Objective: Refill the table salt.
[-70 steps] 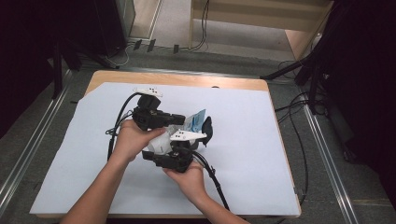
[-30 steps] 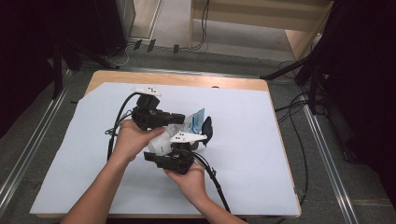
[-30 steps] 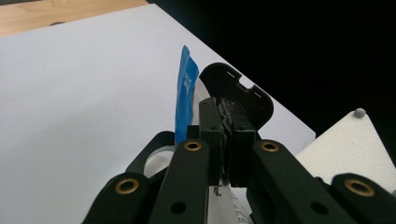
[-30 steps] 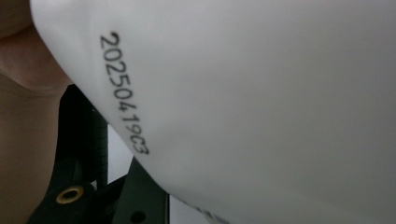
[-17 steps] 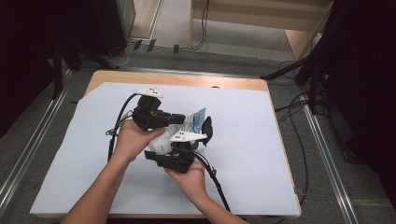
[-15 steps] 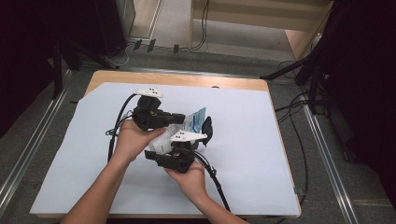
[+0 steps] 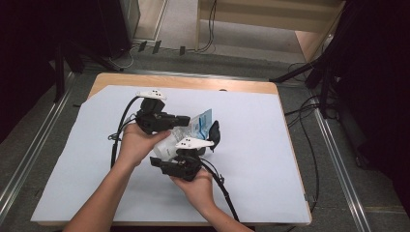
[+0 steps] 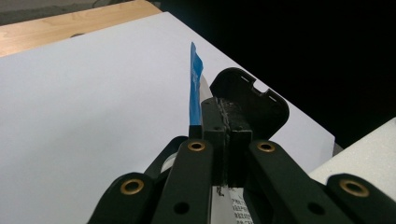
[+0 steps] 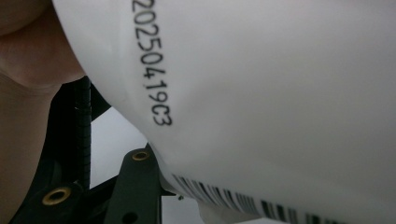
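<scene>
1. Nearest the person, the right tongs (image 7: 200, 152) sit just on the near side of the white pouch (image 7: 169, 145). In the right gripper view the pouch (image 9: 261, 93), with its printed date code and barcode, bulges right up against the camera. Its jaws have just been opening, with the pouch between them; whether the pads press on the pouch I cannot tell.

2. The pouch is held up off the tabletop (image 7: 270, 159), between the two hands. Its long axis seems to run from the near white body, by the right tongs, away to the blue top edge (image 7: 202, 121).

3. On the pouch's far side, the left tongs (image 7: 186, 119) are closed tight on that blue top edge. In the left gripper view the jaws meet with the thin blue strip (image 8: 195, 79) standing up beside them.

4. The relation that counts: the blue edge lies directly in the left tongs, while the body lies toward the right tongs. So the left hand (image 7: 138, 142) has the firm hold, and any pull or tear would probably run along the pouch's length.

5. Farthest from the pouch, the wooden edge (image 7: 193, 82) shows beyond the white sheet (image 7: 261, 116) covering the tabletop.
</scene>
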`<state>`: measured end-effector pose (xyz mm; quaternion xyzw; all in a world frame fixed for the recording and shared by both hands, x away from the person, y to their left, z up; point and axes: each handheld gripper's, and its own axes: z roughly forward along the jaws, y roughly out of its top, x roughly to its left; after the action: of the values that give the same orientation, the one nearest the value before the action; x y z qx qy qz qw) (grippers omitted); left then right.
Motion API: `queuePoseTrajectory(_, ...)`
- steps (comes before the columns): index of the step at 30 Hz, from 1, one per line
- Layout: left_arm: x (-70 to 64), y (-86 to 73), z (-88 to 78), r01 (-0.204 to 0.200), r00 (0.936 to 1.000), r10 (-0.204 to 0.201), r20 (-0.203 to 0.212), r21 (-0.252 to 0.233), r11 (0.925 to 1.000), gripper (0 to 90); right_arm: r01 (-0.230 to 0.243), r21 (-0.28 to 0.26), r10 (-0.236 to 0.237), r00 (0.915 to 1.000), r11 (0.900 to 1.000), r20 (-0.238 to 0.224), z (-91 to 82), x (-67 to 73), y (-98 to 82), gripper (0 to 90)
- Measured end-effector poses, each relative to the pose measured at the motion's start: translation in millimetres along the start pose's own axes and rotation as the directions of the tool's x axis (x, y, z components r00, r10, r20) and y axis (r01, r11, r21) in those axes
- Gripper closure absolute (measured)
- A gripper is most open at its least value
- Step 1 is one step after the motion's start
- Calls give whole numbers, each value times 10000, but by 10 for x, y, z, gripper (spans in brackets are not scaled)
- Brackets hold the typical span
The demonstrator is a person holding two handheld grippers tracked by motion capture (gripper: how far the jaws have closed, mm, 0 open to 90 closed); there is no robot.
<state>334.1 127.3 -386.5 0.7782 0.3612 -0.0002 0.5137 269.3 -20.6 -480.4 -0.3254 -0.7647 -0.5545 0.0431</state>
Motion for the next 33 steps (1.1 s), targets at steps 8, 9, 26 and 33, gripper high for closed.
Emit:
queuePoseTrajectory(8,31,-5,26,161,9999,-161,52,97,9998,900,-73,38,72,9996,10000,277,14,3,-4,633)
queuePoseTrajectory(9,31,-6,24,190,9998,-191,59,123,9997,900,-69,56,67,9996,10000,284,11,4,-2,638)
queuePoseTrajectory(26,32,21,6,346,9985,-321,-448,561,9978,900,-713,-183,713,9975,9973,-24,27,45,-6,602)
queuePoseTrajectory(33,-3,77,16,128,9979,-72,-636,871,9961,900,-756,-212,754,9971,9969,-114,25,49,10,597)
